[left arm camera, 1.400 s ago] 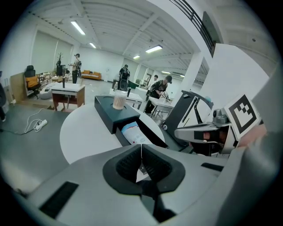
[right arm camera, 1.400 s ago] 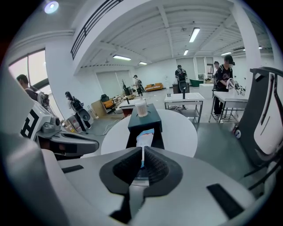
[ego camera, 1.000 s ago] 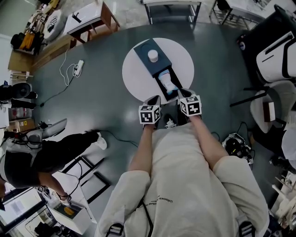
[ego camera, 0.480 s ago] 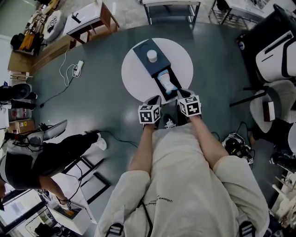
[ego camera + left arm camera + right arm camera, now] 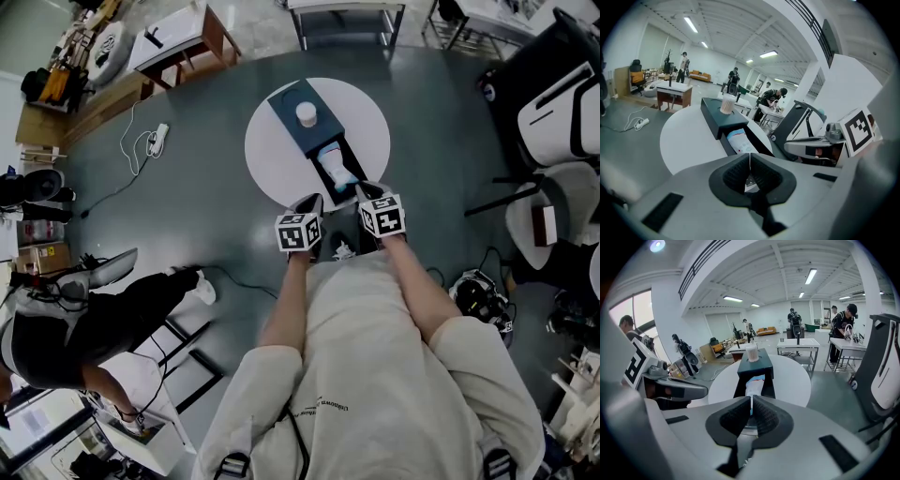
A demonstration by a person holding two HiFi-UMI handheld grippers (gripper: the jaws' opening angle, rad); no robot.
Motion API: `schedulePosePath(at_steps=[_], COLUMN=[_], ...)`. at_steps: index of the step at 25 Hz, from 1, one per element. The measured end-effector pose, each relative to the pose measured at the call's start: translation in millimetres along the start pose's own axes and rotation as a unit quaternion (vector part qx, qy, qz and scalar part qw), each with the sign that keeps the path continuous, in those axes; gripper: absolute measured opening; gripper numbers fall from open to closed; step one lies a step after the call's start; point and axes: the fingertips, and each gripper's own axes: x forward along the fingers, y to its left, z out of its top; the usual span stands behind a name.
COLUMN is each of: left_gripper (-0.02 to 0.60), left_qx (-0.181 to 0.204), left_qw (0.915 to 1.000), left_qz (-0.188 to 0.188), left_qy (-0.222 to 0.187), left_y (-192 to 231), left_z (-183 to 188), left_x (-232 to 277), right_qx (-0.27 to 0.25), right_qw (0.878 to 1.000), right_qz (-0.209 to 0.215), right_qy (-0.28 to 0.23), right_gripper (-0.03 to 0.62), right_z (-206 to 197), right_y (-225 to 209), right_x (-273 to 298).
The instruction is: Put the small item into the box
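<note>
I work in a large open laboratory hall: white beams and strip lights (image 5: 810,275) overhead; a bare grey floor (image 5: 187,187); a round white table (image 5: 272,159) before me; white work tables (image 5: 797,343) with people (image 5: 844,322) standing at them; a power strip (image 5: 161,131) with its cable loose on the floor; an orange sofa (image 5: 765,330) at the far wall.
</note>
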Motion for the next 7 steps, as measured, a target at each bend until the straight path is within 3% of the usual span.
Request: schedulePosePath(at_steps=[7], left_gripper=[0.021], left_qx=[0.003], left_qw=[1.0], left_qz=[-0.001], left_qy=[0.0], left_y=[1.9], left_z=[1.9], left_x=[-1.1], right_qx=[0.007], right_qw=[1.0], right_qz=[0.005], right_qy=[0.003], right_gripper=[0.043], right_z=[1.2], right_y=[1.7], right_x=[0.7])
